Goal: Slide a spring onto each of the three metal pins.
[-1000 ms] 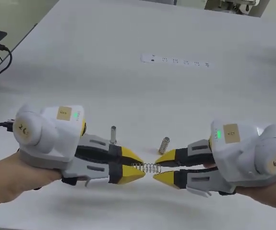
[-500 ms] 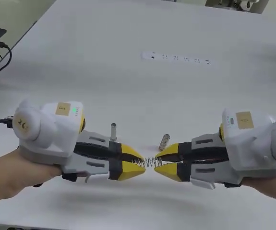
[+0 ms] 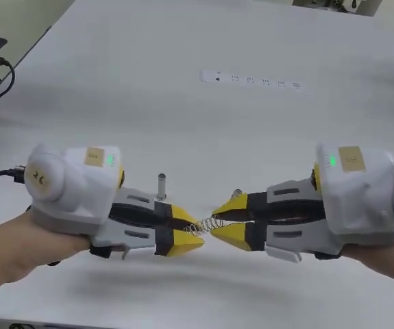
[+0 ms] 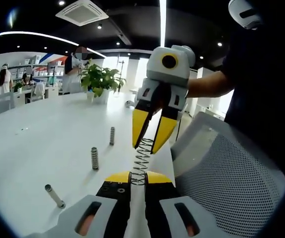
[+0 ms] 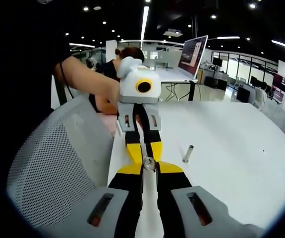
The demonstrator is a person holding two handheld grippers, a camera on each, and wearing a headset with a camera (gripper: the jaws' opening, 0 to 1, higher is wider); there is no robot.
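Left hand-held gripper (image 3: 195,233): jaws narrow, pinched tight on the near end of the spring; held by a hand low over the desk (image 3: 183,137).
Bare pin (image 3: 162,186): upright on the desk just beyond the left hand-held gripper's jaws, apart from them, with no spring on it.
Spring (image 3: 207,225): in the air, bridging the two sets of yellow tips, one end in each.
Sprung pins: seen from the left hand-held gripper, the nearer sprung pin (image 4: 94,158) and the farther sprung pin (image 4: 112,136) stand ahead and to the left of its jaws, past the bare pin.
Right hand-held gripper (image 3: 216,222): jaws narrow, tips closed on either side of the spring's other end, pointing at the left one's tips.
Power strip (image 3: 251,81): lying flat, well beyond both.
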